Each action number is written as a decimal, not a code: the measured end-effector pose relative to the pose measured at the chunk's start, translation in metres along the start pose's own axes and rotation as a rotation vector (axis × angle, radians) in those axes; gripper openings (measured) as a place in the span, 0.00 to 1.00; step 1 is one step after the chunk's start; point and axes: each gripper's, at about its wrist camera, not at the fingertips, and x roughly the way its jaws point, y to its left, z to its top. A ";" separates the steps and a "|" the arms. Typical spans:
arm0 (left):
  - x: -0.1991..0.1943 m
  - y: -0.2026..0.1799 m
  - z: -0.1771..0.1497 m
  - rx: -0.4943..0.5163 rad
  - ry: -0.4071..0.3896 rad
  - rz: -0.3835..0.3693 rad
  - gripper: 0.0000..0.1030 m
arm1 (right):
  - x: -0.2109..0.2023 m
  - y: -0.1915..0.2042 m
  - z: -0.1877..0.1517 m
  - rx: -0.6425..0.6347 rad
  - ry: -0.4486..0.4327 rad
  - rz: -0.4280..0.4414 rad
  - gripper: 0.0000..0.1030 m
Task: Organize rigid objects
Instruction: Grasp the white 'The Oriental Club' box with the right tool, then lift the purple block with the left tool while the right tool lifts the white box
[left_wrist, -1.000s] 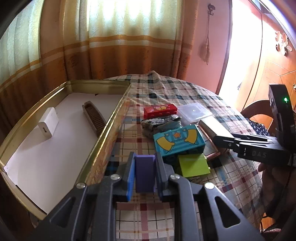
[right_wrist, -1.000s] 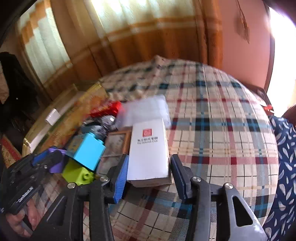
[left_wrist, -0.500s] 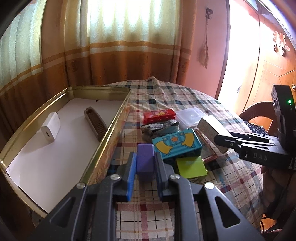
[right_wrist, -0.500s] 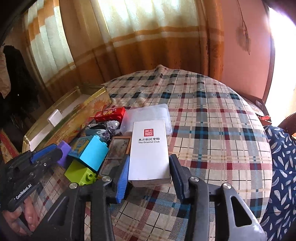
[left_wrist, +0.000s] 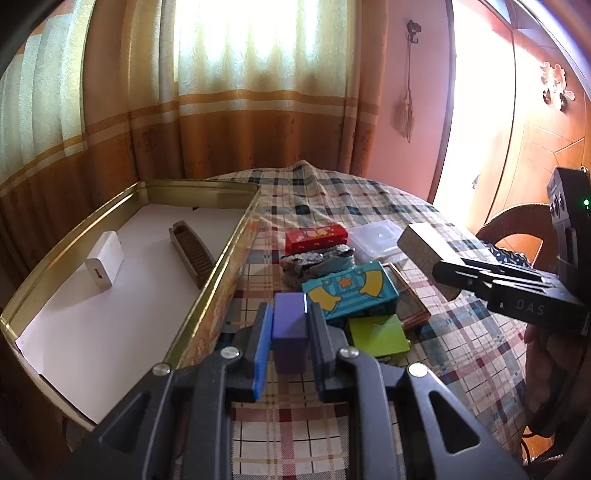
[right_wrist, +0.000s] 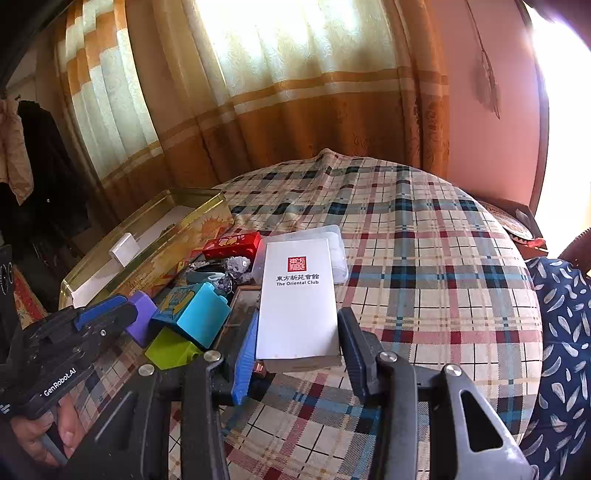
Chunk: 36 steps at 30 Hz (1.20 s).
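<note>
Two items, a white adapter (left_wrist: 104, 263) and a brown comb (left_wrist: 192, 254), already lie in your gold tray (left_wrist: 207, 186). Your left hand-held gripper (left_wrist: 289, 334) is clamped on a purple block (left_wrist: 290, 334) just beside the tray's near wall. Most of the pile is left on the desk (right_wrist: 424, 258). Your right hand-held gripper (right_wrist: 297, 347) grips a white box (right_wrist: 297, 295), raised above it.

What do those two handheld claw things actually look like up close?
Both are matte black plastic frames with triangular cut-outs and silver screws. The left claw and the right claw each have a blue pad on one finger. One body reads "GenRobot.AI", the other "DAS", with a green light. Bare hands hold them.
</note>
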 end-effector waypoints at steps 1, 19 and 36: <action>0.000 0.000 0.000 -0.001 -0.003 0.001 0.18 | -0.001 0.000 0.000 0.000 -0.005 0.003 0.44; -0.008 0.002 0.000 -0.016 -0.047 0.006 0.18 | -0.011 0.001 -0.002 -0.021 -0.066 0.017 0.44; -0.013 0.007 -0.001 -0.036 -0.070 0.016 0.18 | -0.020 0.004 -0.003 -0.039 -0.113 0.016 0.44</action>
